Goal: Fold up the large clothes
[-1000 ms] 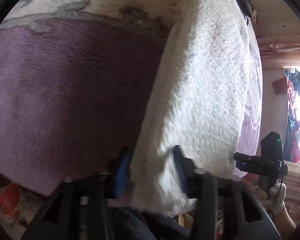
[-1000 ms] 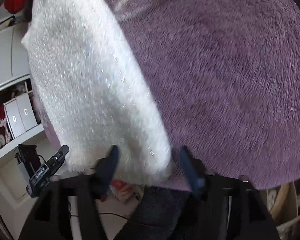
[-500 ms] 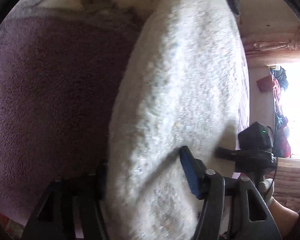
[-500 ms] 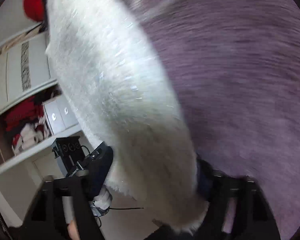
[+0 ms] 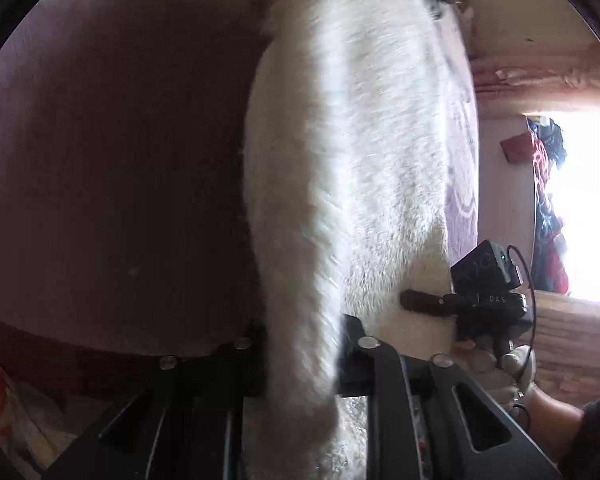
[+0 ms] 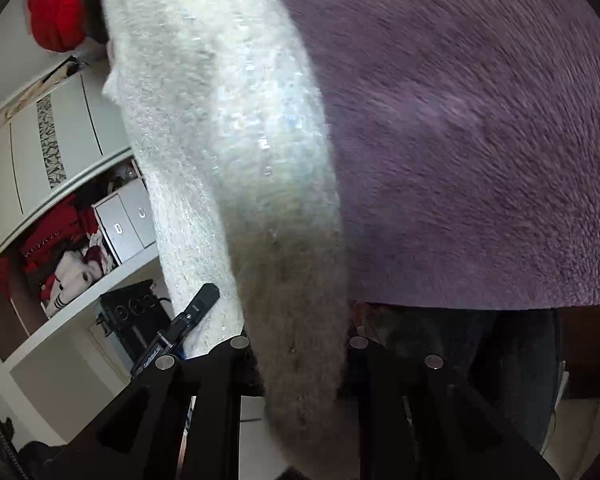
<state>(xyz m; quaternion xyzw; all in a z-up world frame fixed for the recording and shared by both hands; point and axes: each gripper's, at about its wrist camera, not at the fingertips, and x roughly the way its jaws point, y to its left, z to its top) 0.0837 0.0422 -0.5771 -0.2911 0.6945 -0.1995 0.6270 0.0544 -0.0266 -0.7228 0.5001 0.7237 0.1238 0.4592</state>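
Note:
A fluffy white garment (image 5: pixel 352 152) lies on a purple plush blanket (image 5: pixel 120 160). My left gripper (image 5: pixel 302 344) is shut on the garment's near edge, which bunches between its jaws. In the right wrist view the same white garment (image 6: pixel 228 128) runs from the top down into my right gripper (image 6: pixel 300 356), which is shut on its near edge over the purple blanket (image 6: pixel 460 140). The right gripper also shows in the left wrist view (image 5: pixel 476 300), touching the garment's right side. The left gripper also shows in the right wrist view (image 6: pixel 180 320).
A bright window with hanging clothes (image 5: pixel 548 200) is at the right of the left wrist view. White shelves with red clothes (image 6: pixel 60 240) and small drawers (image 6: pixel 124 228) stand left in the right wrist view. The blanket's near edge (image 6: pixel 460 306) drops off close to me.
Both grippers have closed on the garment's near edge and lifted it, so the white fabric now bunches and rises in front of both cameras.

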